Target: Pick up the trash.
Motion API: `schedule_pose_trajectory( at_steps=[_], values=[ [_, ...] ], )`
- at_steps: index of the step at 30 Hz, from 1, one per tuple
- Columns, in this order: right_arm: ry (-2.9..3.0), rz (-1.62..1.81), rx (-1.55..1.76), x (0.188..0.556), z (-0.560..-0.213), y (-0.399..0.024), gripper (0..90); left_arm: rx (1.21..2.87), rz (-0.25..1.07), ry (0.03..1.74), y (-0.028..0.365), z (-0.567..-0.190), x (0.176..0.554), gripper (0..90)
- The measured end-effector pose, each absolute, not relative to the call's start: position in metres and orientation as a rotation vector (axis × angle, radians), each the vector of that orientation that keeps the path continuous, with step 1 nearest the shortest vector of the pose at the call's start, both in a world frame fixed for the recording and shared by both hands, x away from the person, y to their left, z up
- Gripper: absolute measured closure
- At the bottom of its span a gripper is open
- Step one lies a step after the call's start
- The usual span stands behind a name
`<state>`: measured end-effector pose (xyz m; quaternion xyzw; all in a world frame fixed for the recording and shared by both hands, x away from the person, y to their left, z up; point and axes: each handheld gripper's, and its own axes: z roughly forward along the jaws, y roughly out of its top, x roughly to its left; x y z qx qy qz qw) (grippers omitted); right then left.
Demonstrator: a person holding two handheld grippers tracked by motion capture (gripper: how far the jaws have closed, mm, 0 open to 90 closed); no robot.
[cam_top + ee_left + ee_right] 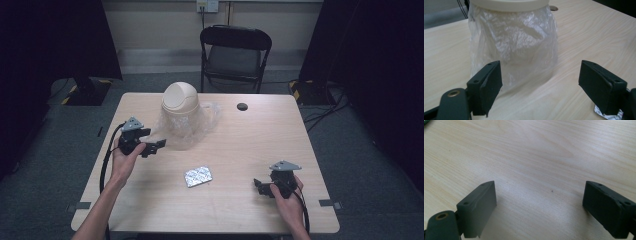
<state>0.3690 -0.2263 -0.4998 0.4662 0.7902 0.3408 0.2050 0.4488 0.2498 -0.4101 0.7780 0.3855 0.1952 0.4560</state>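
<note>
Two grippers working over one table (235, 200). Right gripper (258, 186) is hovering nearest, jaws wide, nothing between. One foil blister pack (198, 176) is lying mid-table. Left gripper (159, 145), jaws wide apart, is facing one bag-lined bin (181, 114); one chair (235, 55) beyond.

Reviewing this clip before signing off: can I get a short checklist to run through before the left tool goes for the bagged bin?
1. Left tool jaws apart, nothing between them: ok.
2. Left tool faces the clear plastic bag around the bin: ok.
3. Beige swing-lid bin upright on the table: ok.
4. Silver foil packet lies apart from the bin, out of the left tool's path: ok.
5. Right tool open over bare wood, holding nothing: ok.
6. Whether the bag's edge is loose enough to pinch: cannot tell.
</note>
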Motion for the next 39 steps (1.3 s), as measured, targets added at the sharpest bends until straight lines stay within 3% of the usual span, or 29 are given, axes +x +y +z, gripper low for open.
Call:
schedule_pose_trajectory(
  at_steps=[8,24,39],
  values=[
    [2.202,0.948,1.302,0.369,-0.5,-0.226,10.7,1.896,0.419,0.915,0.241,-0.398,0.467,18.6],
    [2.202,0.947,1.303,0.369,-0.5,-0.226,10.8,1.946,0.504,0.81,0.211,-0.363,0.52,18.5],
    [2.2,0.947,1.304,0.369,-0.5,-0.226,10.9,1.987,0.459,0.83,0.189,-0.378,0.555,15.6]
  ],
)
